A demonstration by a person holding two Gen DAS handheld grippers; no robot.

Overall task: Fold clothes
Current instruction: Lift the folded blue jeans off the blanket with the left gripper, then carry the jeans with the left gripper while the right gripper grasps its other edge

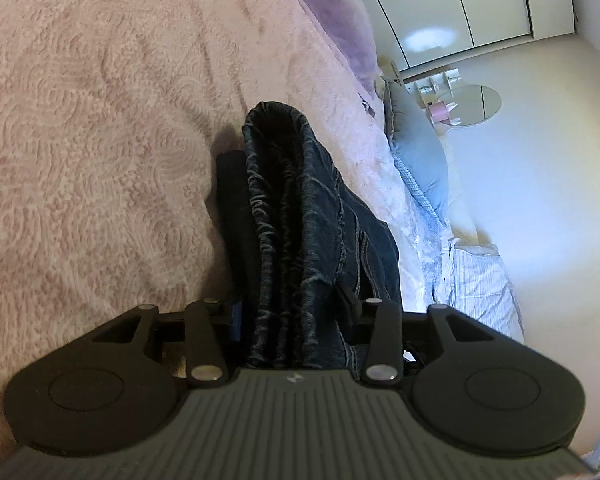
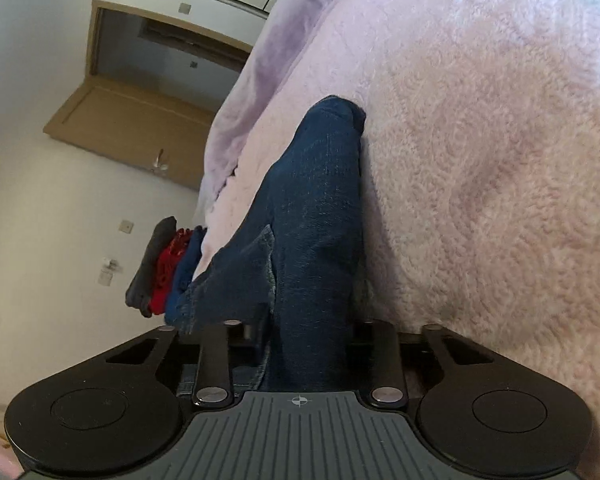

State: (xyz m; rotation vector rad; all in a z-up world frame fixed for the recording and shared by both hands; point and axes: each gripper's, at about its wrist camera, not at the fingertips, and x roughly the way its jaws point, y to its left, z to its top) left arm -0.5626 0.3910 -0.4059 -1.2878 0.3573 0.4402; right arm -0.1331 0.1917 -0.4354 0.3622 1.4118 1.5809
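A: Which step is this?

B: The pick-up, I'd say. Both grippers have hold of the jeans (image 1: 300, 216) on the bed (image 1: 100, 120). The left gripper (image 1: 296, 320) has the bunched waistband end between its jaws, and they look clenched on the denim.

A: And the right?

B: The right gripper (image 2: 308, 336) has the jeans running up between its jaws too, with a frayed hem beside them. Its fingertips are hidden under the cloth, yet the fabric fills the gap, so I read it as grasping the jeans.

A: Where do the jeans lie?

B: On the pink bedspread, near the bed's edge, partly lifted into a ridge at each end.

A: Next move?

B: Probably raise both ends together, keep the cloth taut, then bring one end over the other. A loose grip could let a layer slip.
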